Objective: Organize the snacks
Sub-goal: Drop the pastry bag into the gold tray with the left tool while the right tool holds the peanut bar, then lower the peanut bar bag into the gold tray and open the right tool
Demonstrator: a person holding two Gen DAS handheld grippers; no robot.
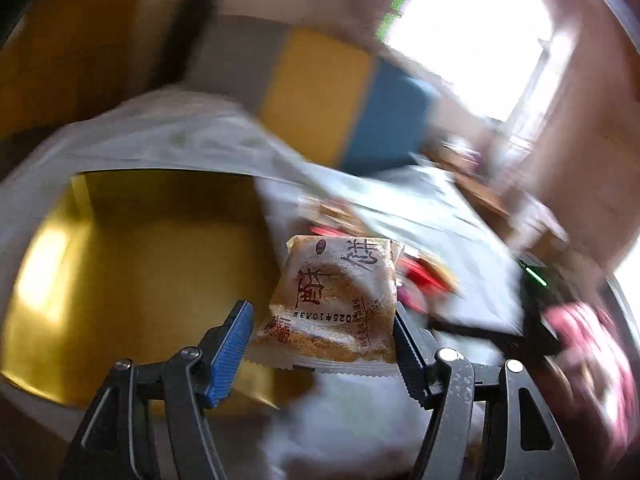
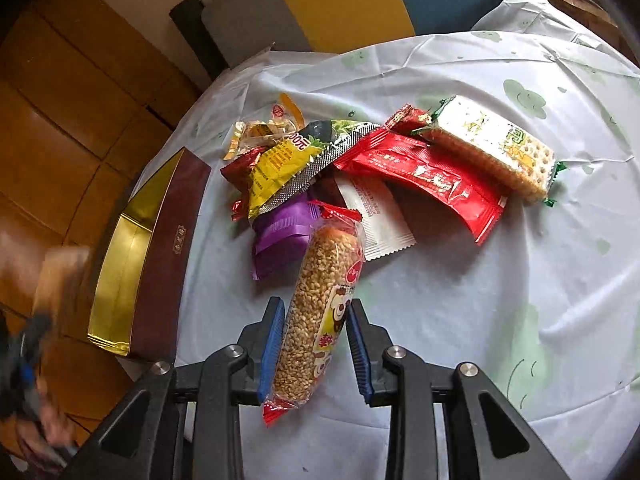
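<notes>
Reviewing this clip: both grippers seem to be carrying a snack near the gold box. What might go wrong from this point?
1. The left gripper has the brown pastry packet against only one finger, with a gap at the other, so it may drop outside the gold-lined box.
2. The right gripper pinches the puffed-grain roll low down; its long free end could swing or slip.
3. That end hangs close to the snack pile and might drag the purple packet.

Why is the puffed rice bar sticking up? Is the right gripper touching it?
Touching. In the right wrist view, the right gripper has its blue pads pressed on both sides of the puffed rice bar, holding it above the tablecloth.
</notes>
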